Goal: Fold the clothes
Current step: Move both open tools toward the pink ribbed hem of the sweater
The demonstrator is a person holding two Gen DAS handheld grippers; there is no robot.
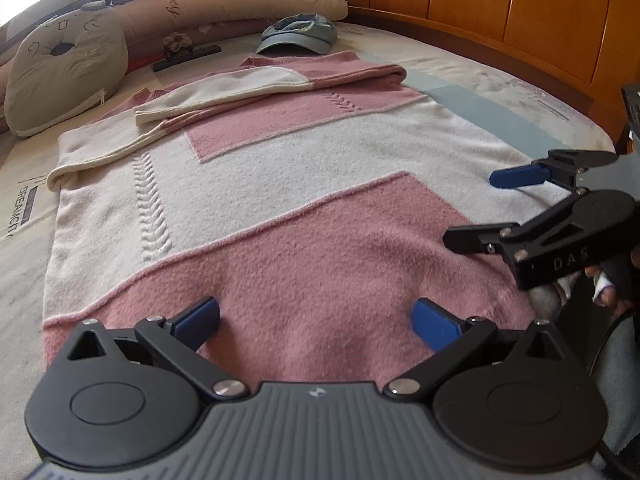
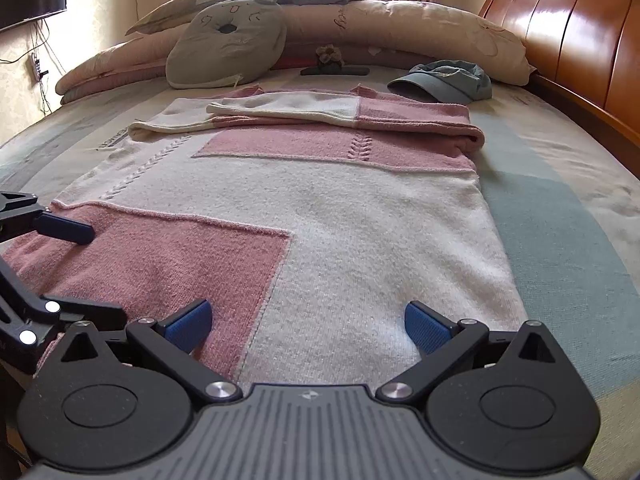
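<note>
Both claws are released and grasp nothing: the left claw hovers with its blue pads spread over the pink panel at the near hem of the sweater, and the right claw stands just as wide over the near hem where pink meets white. In the left wrist view the right claw comes in from the right edge, its jaws apart, low over the sweater's right side; whether it touches the knit cannot be told.

The pink-and-white knitted sweater lies flat on the bed, collar at the far end, hem nearest the claws. By the look of it the first part of the fold is done: both sleeves are laid across the chest at the far end, one over the other, and the body is smooth. What seems left is the body itself, which is not yet folded; with both claws at the near hem, taking it and carrying it toward the collar is the likely next step.

Beyond the collar sit a blue cap, a grey cushion and rolled bedding, all clear of the garment. A wooden headboard runs along the right.
</note>
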